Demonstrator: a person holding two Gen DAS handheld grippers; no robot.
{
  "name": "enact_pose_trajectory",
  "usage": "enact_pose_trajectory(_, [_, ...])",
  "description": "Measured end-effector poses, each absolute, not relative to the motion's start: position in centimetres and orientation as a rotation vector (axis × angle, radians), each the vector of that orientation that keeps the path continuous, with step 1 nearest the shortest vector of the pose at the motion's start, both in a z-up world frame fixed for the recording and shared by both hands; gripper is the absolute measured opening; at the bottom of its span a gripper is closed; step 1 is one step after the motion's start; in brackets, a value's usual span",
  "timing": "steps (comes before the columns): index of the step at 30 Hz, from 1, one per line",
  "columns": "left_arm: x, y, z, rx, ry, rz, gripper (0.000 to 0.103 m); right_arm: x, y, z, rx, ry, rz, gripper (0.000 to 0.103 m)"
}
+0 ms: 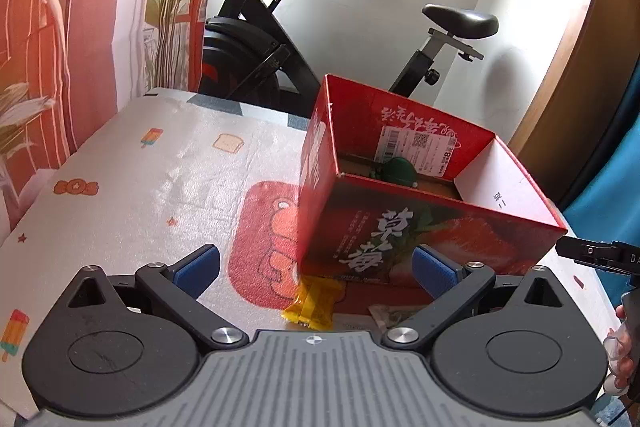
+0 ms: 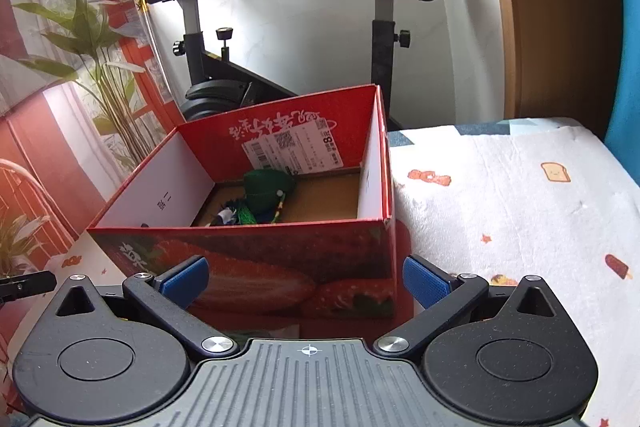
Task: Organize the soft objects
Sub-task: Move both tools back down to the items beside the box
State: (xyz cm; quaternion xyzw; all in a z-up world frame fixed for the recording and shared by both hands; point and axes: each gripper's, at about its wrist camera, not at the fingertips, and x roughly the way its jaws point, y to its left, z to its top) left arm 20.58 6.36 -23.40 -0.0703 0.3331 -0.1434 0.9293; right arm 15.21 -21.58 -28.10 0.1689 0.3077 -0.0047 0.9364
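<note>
A red strawberry-print cardboard box (image 1: 472,215) stands open on the table; it also shows in the right wrist view (image 2: 256,247). A dark green soft toy (image 2: 266,191) with a green tassel lies on the box floor, and its top shows in the left wrist view (image 1: 398,171). A yellow soft packet (image 1: 314,303) lies on the table at the box's near left corner. My left gripper (image 1: 316,269) is open, empty, above the packet. My right gripper (image 2: 306,281) is open, empty, in front of the box's near wall.
The table wears a white cartoon-print cover (image 1: 160,167), which also shows in the right wrist view (image 2: 500,195). A black exercise bike (image 1: 256,39) stands behind the table. A red curtain (image 1: 48,27) hangs at left. A greenish packet (image 1: 390,315) lies beside the yellow one.
</note>
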Motion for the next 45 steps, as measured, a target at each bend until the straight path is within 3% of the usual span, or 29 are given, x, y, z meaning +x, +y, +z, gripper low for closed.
enact_pose_trajectory(14, [19.5,7.1,-27.0,-0.140,0.779,-0.231,0.103,15.5,-19.3,-32.3,0.316,0.754,0.020,0.103])
enact_pose_trajectory(38, [20.6,6.4,-29.0,-0.114,0.861,-0.214,0.103,16.2,-17.7,-33.6,0.290,0.815,0.058,0.103])
enact_pose_trajectory(45, [22.5,5.4,-28.9,-0.079,0.839,-0.241,0.095,16.2,-17.8,-33.7,0.288,0.813,0.059,0.103])
